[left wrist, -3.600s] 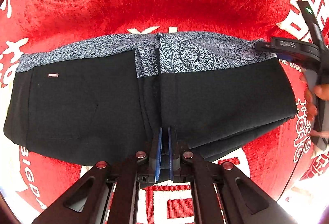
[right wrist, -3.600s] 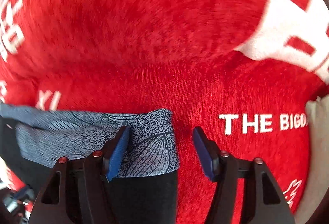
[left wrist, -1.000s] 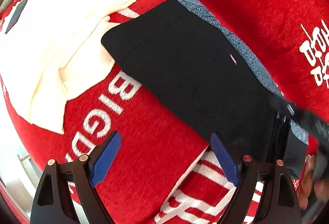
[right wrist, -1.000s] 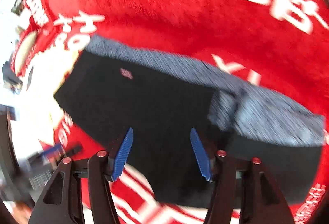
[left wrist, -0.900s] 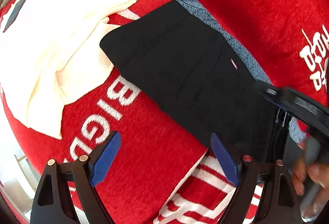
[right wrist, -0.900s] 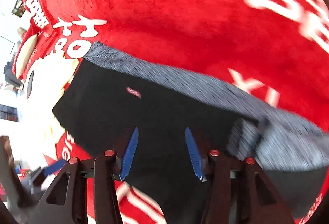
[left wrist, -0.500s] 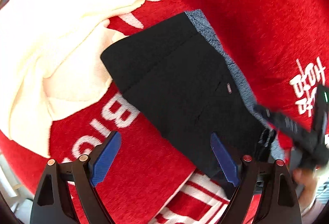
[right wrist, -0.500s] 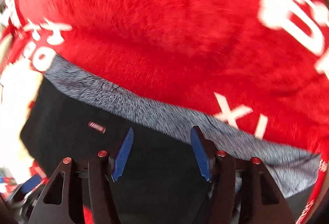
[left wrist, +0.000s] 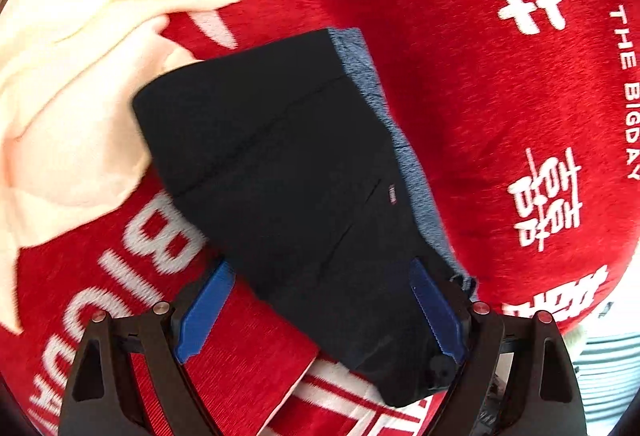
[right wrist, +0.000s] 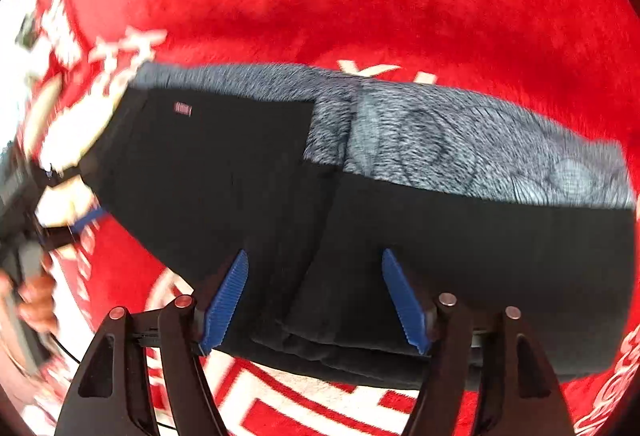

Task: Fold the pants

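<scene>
Black pants [left wrist: 288, 172] with a grey patterned waistband [left wrist: 404, 152] lie folded flat on the red blanket. In the left wrist view my left gripper [left wrist: 320, 312] is open and empty, its blue pads straddling the near end of the pants. In the right wrist view the pants [right wrist: 400, 220] stretch across the frame, waistband [right wrist: 460, 140] at the far edge. My right gripper [right wrist: 316, 296] is open and empty over the near black edge by the middle fold. The left gripper [right wrist: 80, 220] shows blurred at the pants' left end.
A red plush blanket [left wrist: 480, 96] with white lettering covers the surface. A cream cloth [left wrist: 80, 76] lies crumpled to the left, touching the pants' far corner. The right wrist view is motion-blurred. A hand [right wrist: 36, 296] shows at its left edge.
Both grippers have swung around the pants. The left one moved in over the pants' near end. The right one pulled back from the waistband to the near black edge. Both stay open.
</scene>
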Motion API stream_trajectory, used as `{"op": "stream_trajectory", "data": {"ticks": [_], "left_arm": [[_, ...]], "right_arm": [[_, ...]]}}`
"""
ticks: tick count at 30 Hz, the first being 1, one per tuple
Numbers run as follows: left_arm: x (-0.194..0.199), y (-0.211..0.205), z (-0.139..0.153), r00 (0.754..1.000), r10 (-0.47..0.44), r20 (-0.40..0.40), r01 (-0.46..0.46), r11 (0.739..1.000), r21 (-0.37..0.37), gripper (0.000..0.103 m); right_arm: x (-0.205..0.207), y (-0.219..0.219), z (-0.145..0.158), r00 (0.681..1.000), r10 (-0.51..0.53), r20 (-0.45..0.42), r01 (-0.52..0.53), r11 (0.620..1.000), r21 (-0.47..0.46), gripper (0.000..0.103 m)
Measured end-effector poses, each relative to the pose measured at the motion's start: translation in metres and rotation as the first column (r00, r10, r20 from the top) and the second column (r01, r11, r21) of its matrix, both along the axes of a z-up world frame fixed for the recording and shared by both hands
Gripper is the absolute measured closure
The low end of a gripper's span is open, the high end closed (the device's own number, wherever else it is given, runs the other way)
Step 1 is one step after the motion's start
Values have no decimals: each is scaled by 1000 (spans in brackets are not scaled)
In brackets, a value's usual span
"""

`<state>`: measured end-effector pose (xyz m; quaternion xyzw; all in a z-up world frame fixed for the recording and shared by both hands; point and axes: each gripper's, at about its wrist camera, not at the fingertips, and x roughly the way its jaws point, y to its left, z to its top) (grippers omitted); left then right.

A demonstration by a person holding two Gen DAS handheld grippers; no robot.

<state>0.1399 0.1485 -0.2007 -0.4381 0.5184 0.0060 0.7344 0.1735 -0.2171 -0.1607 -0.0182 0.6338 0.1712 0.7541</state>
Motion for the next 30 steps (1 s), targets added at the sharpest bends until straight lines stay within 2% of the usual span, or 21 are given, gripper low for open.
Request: {"op": "stream_trajectory", "data": {"ticks": [3, 6, 11, 15, 18, 20, 22, 24, 27, 30], "left_arm": [[1, 0, -4, 998, 43, 43, -41, 998, -43, 14], [-2, 5, -6, 992, 99, 81, -91, 990, -104, 12], [6, -4, 6, 980, 77, 182, -57, 992, -111, 12], [17, -8, -8, 990, 89, 109, -79, 993, -89, 12], [24, -16, -5, 995, 71, 74, -69, 997, -27, 12], [28, -21, 0, 998, 62, 31, -63, 997, 49, 21], [29, -24, 4, 998, 47, -31, -42, 988, 147, 53], [30, -25, 5, 997, 39, -69, -25, 980, 197, 69], [29, -27, 13, 997, 23, -71, -6, 973, 233, 77], [33, -48, 31, 997, -54, -56, 71, 924, 375, 79]], "right_arm": [[-4, 12, -2, 999, 47, 19, -46, 998, -49, 17], [-4, 13, -3, 999, 28, 28, -27, 999, -26, 17], [-6, 9, -2, 999, 37, 31, -36, 999, -26, 17], [-3, 12, -3, 999, 35, 30, -35, 999, -26, 17], [0, 12, -3, 1000, 21, 18, -21, 1000, -16, 17], [3, 11, -1, 1000, 11, -2, -11, 1000, -10, 17], [9, 9, 4, 999, -13, -34, 13, 1000, 0, 17], [16, 8, 11, 998, -40, -50, 40, 999, 9, 17], [25, 10, 27, 997, -50, -53, 51, 999, 9, 17], [38, 15, 40, 996, -46, -74, 47, 999, 10, 17]]}}
